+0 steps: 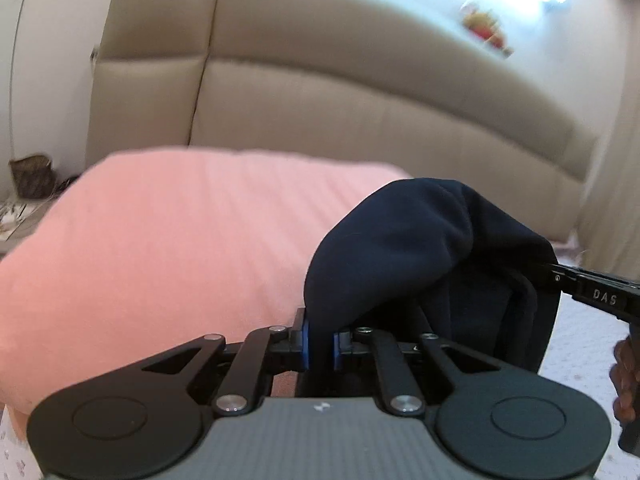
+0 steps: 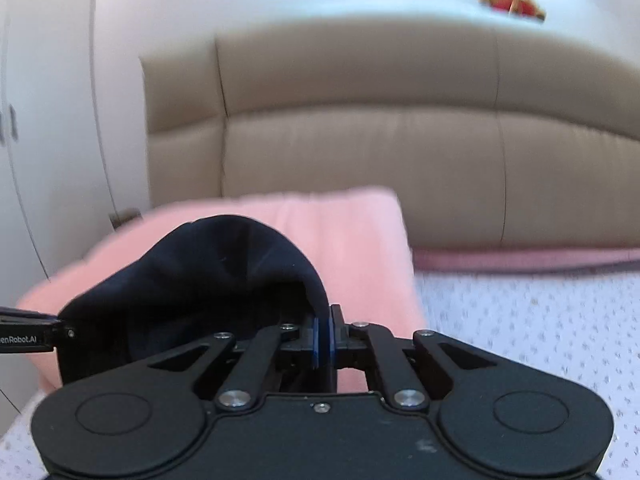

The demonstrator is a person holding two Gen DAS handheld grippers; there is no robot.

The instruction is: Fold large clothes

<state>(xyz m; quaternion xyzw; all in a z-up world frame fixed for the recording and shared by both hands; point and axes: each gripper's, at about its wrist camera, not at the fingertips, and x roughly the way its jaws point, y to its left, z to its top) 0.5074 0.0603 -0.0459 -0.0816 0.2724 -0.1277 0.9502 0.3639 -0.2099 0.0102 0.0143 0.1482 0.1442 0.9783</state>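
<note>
1. Left wrist view: nearest is the left gripper (image 1: 320,344), jaws narrow, blue pads (image 1: 305,345) pinched on a fold of the dark navy garment (image 1: 404,240).
2. The garment bunches up above and right of the jaws, held off the bed. Its span runs left-right, from these jaws across to the right gripper (image 1: 560,270), which enters at the right edge and bites the far end of the cloth.
3. Only this view shows part of a hand (image 1: 626,380) at the right edge, and a small brown basket (image 1: 31,176) far left beside the bed.
4. Behind the garment: pink pillow (image 1: 168,248), then the beige padded headboard (image 1: 360,120). All a bit blurred.
5. Right wrist view: nearest is the right gripper (image 2: 322,338), jaws almost closed, pads clamped on a thin edge of the same garment (image 2: 208,276).
6. From here the cloth arches up and left, towards the left gripper (image 2: 60,330) poking in at the left edge. Same left-right long axis, sagging between the two grips.
7. Only this view shows the white dotted bedsheet (image 2: 520,320) clearly on the right, and white wardrobe doors (image 2: 48,140) at left.
8. Pink pillow (image 2: 360,240) sits behind the garment here too, headboard (image 2: 360,152) beyond.
</note>
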